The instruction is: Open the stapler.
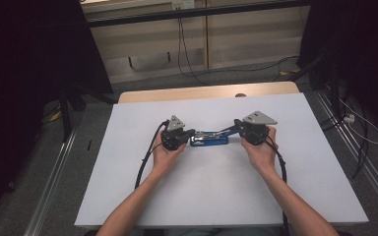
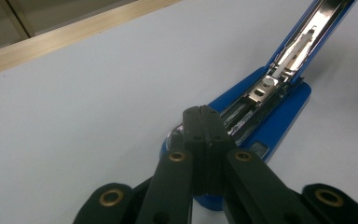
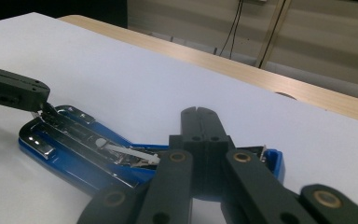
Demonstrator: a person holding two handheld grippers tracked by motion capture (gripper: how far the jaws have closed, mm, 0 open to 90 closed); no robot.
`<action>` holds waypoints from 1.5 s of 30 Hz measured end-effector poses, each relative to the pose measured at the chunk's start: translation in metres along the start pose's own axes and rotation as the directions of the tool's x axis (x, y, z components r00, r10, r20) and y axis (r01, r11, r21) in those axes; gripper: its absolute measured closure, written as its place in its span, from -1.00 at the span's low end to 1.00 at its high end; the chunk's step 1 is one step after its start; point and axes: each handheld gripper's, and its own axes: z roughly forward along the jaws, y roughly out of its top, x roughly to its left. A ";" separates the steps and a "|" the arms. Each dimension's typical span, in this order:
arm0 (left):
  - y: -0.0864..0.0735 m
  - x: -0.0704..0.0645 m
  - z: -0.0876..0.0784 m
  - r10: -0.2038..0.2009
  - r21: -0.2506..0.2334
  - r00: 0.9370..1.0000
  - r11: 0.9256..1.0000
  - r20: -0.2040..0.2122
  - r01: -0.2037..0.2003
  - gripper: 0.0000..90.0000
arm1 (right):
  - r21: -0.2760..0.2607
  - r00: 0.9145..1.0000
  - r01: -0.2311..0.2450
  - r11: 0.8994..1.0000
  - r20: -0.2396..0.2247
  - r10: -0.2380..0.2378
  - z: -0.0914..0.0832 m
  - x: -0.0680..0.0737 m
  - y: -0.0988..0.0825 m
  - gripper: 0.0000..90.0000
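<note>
high view: a blue stapler (image 1: 209, 139) lies opened out near the middle of the white counter (image 1: 128, 187), its base flat and its upper arm raised toward the right. the left hand-held gripper (image 1: 189, 133), held in the person's left hand (image 1: 165, 155), meets the stapler's left end; the right hand-held gripper (image 1: 237, 125), held in the right hand (image 1: 262, 152), meets the raised arm at the right end. each carries a grey three-cornered plate and trails a black cable toward the person. a wooden edge (image 1: 202, 92) borders the far side of the counter. no brand or writing can be read.

left gripper view: the left hand-held gripper (image 2: 202, 110) has its black jaws pressed together at the tips, over the near end of the stapler (image 2: 279, 112); whether anything is pinched between them cannot be told. the stapler shows a blue base, a chromed magazine channel with its pusher, and the open arm rising to the upper right. a small pale label on the base is illegible.

right gripper view: the right hand-held gripper (image 3: 199, 112) likewise has its jaws closed tip to tip, above the stapler's (image 3: 74, 149) blue hinge end; a grasp cannot be confirmed. the left hand-held gripper (image 3: 39, 100) touches the chromed far end of the stapler at the left.
</note>
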 end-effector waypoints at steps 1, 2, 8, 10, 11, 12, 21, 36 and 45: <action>0.000 0.000 0.000 -0.002 0.000 1.000 1.000 -0.001 0.002 1.00 | -0.002 1.000 0.013 1.000 0.006 -0.013 -0.002 0.000 0.000 1.00; 0.000 0.000 0.000 0.000 0.000 1.000 1.000 -0.001 0.000 1.00 | -0.008 1.000 0.020 1.000 0.007 -0.020 -0.003 -0.001 -0.001 1.00; 0.000 0.000 0.000 -0.008 -0.001 1.000 1.000 0.000 0.008 1.00 | 0.001 1.000 0.010 1.000 0.002 -0.010 -0.005 -0.004 -0.005 1.00; 0.000 0.000 0.000 -0.011 -0.003 1.000 1.000 -0.002 0.011 1.00 | 0.005 1.000 0.005 1.000 0.001 -0.005 -0.005 -0.006 -0.007 1.00; 0.000 -0.001 0.000 -0.009 -0.002 1.000 1.000 -0.004 0.009 1.00 | 0.005 1.000 0.005 1.000 0.001 -0.005 -0.005 -0.006 -0.007 1.00; 0.000 -0.001 0.000 -0.011 -0.002 1.000 1.000 -0.004 0.011 1.00 | 0.003 1.000 0.001 1.000 -0.001 -0.001 -0.006 -0.006 -0.007 1.00; 0.000 -0.001 0.000 -0.015 0.002 1.000 1.000 -0.006 0.015 1.00 | 0.020 1.000 -0.021 1.000 0.014 0.021 -0.007 -0.013 -0.013 1.00; 0.001 0.000 0.000 -0.008 0.004 1.000 1.000 -0.003 0.008 1.00 | 0.065 0.999 -0.029 0.997 0.015 0.028 -0.005 -0.017 -0.018 1.00; 0.001 0.000 0.000 -0.017 0.005 1.000 1.000 0.003 0.017 1.00 | 0.080 0.999 -0.033 0.996 0.010 0.032 -0.002 -0.016 -0.020 1.00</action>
